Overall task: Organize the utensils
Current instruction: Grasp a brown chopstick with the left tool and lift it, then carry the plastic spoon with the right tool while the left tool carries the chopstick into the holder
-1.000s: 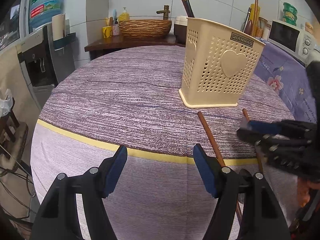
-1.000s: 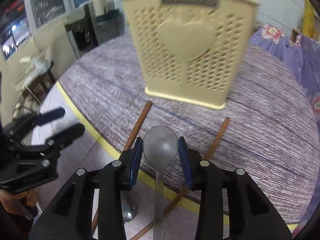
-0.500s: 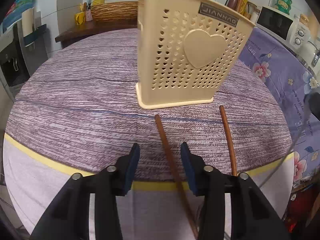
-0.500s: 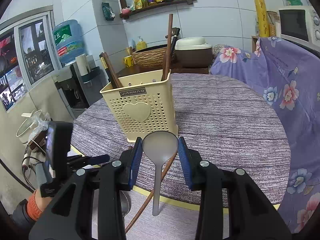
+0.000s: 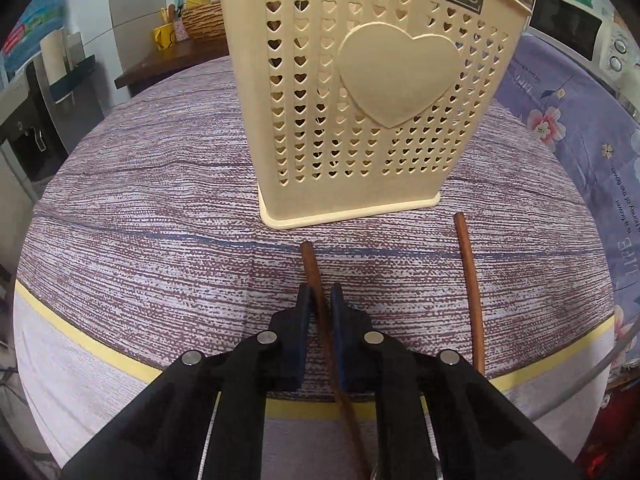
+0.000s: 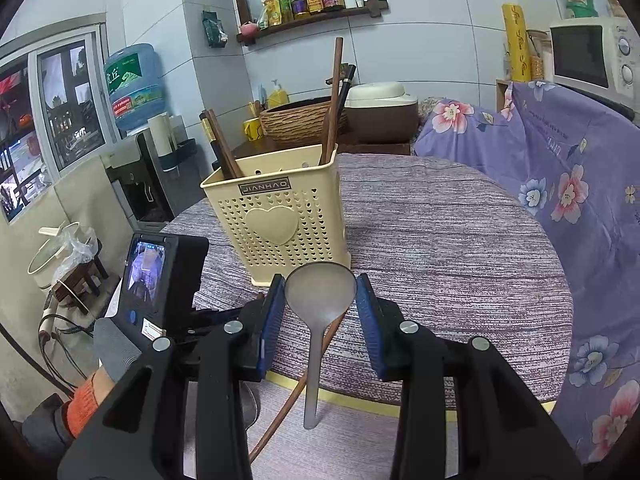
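left gripper (image 5: 319,296) pinched on chopstick (image 5: 316,280); right gripper (image 6: 320,300) clamps spoon (image 6: 320,292) bowl.

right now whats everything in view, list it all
utensil holder: 1, cream, on the table
chopsticks in holder: several, brown and black, upright
loose chopsticks: 2, brown, on the cloth before the holder
spoon: 1, grey translucent, in right gripper
tablecloth: 1, purple-striped
microwave: 1, white, far right
water bottle: 1, blue, left
left gripper: shut on the left loose chopstick
right gripper: holding the spoon
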{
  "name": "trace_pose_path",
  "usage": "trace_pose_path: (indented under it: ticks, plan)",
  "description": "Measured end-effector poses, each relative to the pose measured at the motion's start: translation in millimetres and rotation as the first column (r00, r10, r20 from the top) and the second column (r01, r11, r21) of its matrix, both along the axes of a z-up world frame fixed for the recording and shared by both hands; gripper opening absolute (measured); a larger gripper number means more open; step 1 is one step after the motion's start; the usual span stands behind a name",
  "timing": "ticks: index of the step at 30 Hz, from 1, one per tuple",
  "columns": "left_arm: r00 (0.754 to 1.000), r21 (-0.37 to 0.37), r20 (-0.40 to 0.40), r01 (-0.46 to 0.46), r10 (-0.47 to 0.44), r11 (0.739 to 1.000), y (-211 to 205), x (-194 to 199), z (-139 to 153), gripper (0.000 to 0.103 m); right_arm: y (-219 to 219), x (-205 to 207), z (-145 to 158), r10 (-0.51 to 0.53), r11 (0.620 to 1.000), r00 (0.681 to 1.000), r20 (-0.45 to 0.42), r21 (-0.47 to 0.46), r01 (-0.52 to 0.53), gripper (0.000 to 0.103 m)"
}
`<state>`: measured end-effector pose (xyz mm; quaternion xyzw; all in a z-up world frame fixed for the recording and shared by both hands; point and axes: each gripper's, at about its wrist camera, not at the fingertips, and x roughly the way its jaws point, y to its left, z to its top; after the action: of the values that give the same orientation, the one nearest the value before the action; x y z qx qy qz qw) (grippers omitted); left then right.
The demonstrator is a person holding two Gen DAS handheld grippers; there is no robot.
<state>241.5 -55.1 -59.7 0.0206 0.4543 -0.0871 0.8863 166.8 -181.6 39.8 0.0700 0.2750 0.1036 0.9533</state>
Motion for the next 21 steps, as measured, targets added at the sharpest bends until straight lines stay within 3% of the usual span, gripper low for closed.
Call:
trace_pose_path:
  ticks: [12,17,21]
  plan:
    - [1.000,-0.018,0.016,-0.003,0.004,1.000,3,1,0,0.010,0,-1,-3,-0.008,1.000,1.000,-0.006,0.012,0.008,0.037]
    - [0.999,-0.068,0.042,-0.008,0.011,0.998,14,-5,12,0.009,0,-2,-3,-0.009,1.000,1.000,-0.003,0.012,0.009,0.037]
    - [0.995,-0.165,0.098,0.006,0.010,0.986,31,-19,41,0.009,-1,-3,-3,-0.009,1.000,1.000,0.001,0.016,0.009,0.037]
